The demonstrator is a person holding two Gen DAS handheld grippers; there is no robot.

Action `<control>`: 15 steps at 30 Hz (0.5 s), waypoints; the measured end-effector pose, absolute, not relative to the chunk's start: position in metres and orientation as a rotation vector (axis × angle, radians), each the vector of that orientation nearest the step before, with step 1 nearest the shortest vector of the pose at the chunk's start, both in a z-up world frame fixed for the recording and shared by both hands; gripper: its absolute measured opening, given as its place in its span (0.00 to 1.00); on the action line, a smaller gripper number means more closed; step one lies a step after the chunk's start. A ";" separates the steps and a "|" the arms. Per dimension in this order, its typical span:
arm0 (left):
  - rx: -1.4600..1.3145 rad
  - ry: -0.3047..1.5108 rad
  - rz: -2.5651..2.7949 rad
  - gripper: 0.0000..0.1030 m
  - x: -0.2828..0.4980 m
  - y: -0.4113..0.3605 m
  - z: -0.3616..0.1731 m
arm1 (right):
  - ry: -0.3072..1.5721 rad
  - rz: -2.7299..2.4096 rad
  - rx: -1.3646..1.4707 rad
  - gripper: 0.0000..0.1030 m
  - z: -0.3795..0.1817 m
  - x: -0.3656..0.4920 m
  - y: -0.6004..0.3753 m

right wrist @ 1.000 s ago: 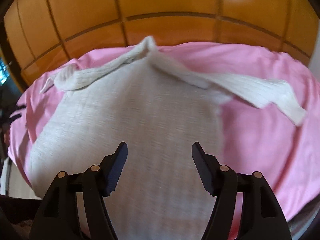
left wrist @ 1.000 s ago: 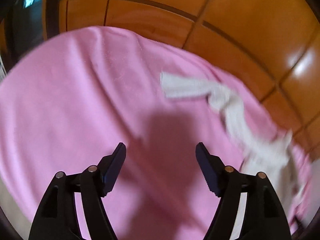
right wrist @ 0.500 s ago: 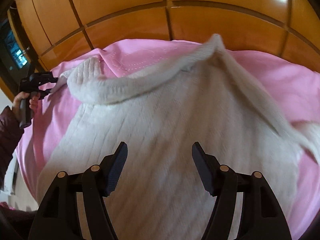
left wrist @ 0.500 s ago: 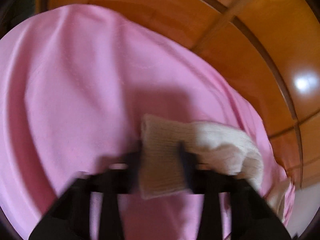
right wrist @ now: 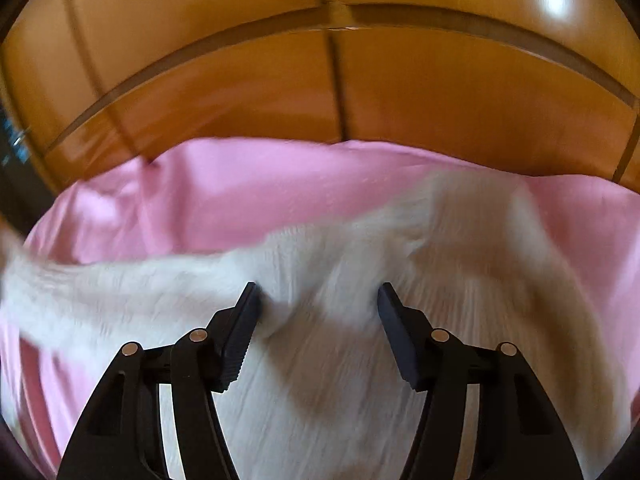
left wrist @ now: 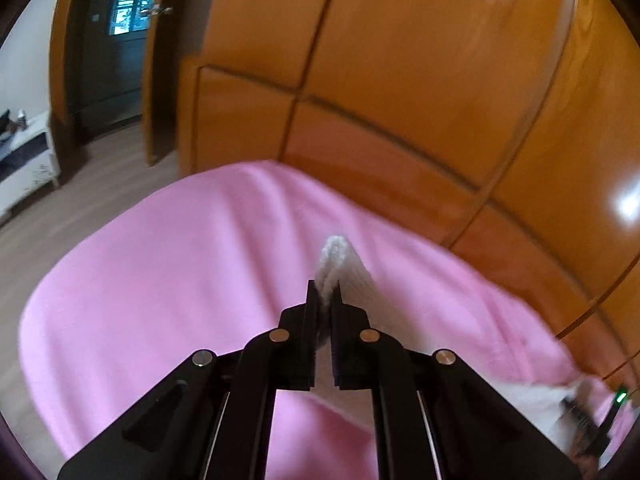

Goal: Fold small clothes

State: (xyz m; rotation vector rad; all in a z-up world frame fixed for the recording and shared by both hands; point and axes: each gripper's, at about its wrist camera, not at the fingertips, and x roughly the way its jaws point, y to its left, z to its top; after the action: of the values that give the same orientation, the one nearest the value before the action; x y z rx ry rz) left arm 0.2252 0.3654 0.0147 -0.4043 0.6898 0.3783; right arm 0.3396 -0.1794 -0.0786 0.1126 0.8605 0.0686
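Observation:
A white knit sweater [right wrist: 460,280] lies spread on the pink sheet [right wrist: 248,192]. My left gripper [left wrist: 325,294] is shut on the end of one sleeve [left wrist: 335,254], which sticks up past the fingertips and is held above the sheet. The rest of that sleeve trails down to the right behind the gripper. In the right wrist view, my right gripper [right wrist: 318,306] hovers low over the sweater's body. Its jaws are closing, with a raised fold of knit between them. The left finger [right wrist: 242,324] touches the fold and the right finger [right wrist: 396,328] stands apart from it.
Glossy wooden wardrobe doors [left wrist: 420,80] stand close behind the bed. A dark doorway [left wrist: 116,52] and wood floor [left wrist: 80,184] open at the left, beside a white cabinet [left wrist: 24,160]. A dark device with a green light [left wrist: 600,416] shows at the lower right.
The left gripper shut on the sleeve end and lifted it off the sheet. The right gripper slid across the sweater toward its upper part, and its jaws narrowed slightly.

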 end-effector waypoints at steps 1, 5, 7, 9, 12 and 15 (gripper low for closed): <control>-0.373 0.713 0.408 0.04 0.223 0.366 0.005 | 0.862 0.065 0.113 0.58 -0.077 0.338 -0.179; -0.381 0.767 0.423 0.04 0.216 0.367 -0.030 | 0.836 0.120 0.090 0.58 -0.065 0.306 -0.171; -0.353 0.777 0.442 0.04 0.212 0.366 -0.038 | 0.862 0.193 0.066 0.58 -0.067 0.288 -0.159; -0.321 0.817 0.495 0.04 0.214 0.366 -0.048 | 0.875 0.194 -0.015 0.58 -0.077 0.280 -0.144; -0.287 0.880 0.594 0.04 0.224 0.370 -0.060 | 0.913 0.148 -0.031 0.61 -0.095 0.296 -0.138; -0.275 0.946 0.670 0.04 0.229 0.378 -0.073 | 0.885 0.080 -0.103 0.72 -0.100 0.309 -0.128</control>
State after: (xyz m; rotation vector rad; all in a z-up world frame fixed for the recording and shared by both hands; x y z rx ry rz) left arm 0.2293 0.3780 -0.0735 -0.2747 0.9460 0.6702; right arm 0.3088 -0.1277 -0.0999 -0.1026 0.8849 0.0801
